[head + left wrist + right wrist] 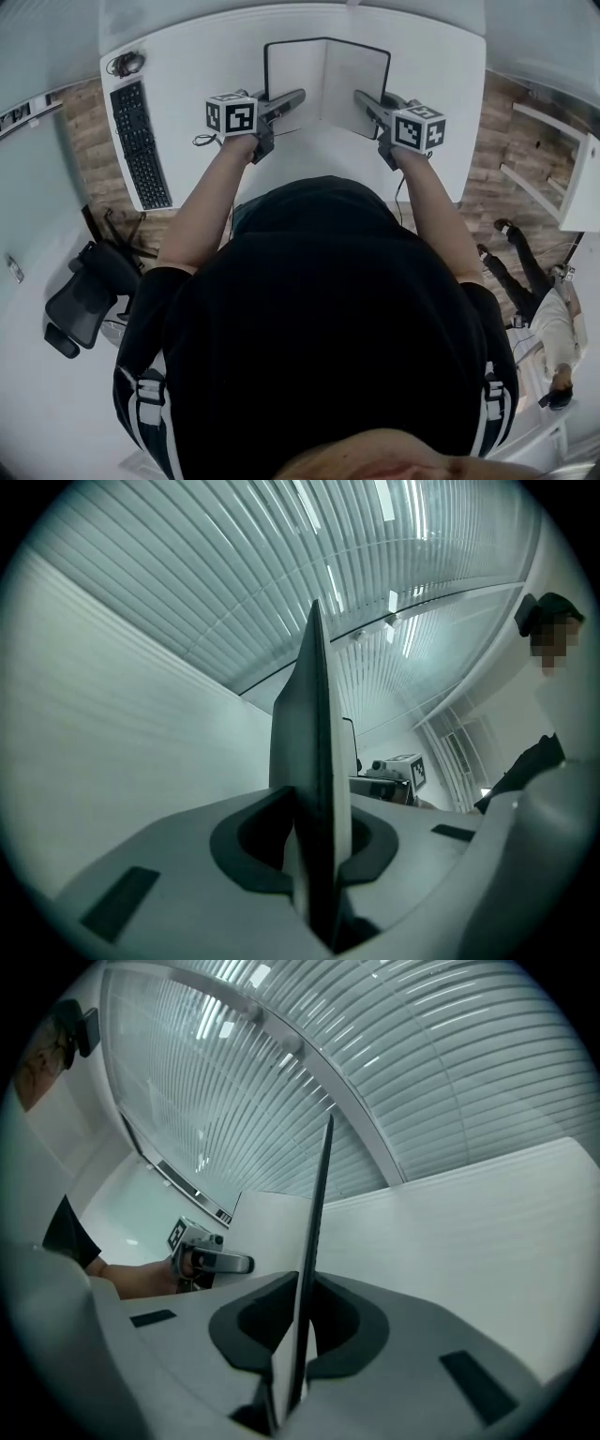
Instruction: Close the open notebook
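An open notebook (326,84) with white pages and a dark cover is held above the white desk (197,56), its two halves angled up in a shallow V. My left gripper (298,97) is shut on the left cover's near edge, and my right gripper (361,98) is shut on the right cover's near edge. In the left gripper view the cover (314,742) stands edge-on, pinched in my left gripper (319,855). The right gripper view shows the other cover (317,1222) clamped the same way in my right gripper (295,1335), with the left gripper (202,1258) beyond.
A black keyboard (141,145) lies along the desk's left side, with a small dark device and cable (127,64) at its far end. An office chair (89,295) stands at the lower left. A person (544,309) is on the floor side at the right. Window blinds fill the background.
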### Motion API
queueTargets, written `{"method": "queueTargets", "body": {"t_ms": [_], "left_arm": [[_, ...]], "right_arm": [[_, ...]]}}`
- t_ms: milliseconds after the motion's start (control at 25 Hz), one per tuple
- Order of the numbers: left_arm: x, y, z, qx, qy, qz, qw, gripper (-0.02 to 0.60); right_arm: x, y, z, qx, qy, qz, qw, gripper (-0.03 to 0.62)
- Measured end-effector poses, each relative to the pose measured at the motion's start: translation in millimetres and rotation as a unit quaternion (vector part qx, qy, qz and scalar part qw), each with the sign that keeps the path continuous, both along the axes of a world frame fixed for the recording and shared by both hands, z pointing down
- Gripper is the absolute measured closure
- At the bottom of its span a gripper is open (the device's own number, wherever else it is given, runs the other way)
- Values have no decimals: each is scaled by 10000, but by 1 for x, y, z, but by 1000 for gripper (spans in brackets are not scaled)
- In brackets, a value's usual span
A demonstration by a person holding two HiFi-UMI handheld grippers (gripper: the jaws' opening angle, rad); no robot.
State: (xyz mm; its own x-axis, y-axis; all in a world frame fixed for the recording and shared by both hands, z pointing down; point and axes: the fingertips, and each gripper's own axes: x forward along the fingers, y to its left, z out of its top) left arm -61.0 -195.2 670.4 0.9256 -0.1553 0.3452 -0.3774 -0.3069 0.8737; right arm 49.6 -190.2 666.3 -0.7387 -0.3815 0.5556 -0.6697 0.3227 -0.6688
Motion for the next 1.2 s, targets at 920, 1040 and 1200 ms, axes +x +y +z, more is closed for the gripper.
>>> {"method": "queueTargets", "body": {"t_ms": [920, 1040, 1200], "left_arm": [[6, 10, 54, -522, -118, 66, 9985, 515], [-1, 8, 65, -609, -132, 61, 9980, 515], [1, 11, 73, -723, -161, 94, 9972, 515]], "right_arm": [[4, 13, 54, -572, 75, -6, 9983, 539], [-3, 11, 67, -667, 100, -32, 9977, 539], [-3, 14, 77, -775, 124, -79, 9969, 539]]}}
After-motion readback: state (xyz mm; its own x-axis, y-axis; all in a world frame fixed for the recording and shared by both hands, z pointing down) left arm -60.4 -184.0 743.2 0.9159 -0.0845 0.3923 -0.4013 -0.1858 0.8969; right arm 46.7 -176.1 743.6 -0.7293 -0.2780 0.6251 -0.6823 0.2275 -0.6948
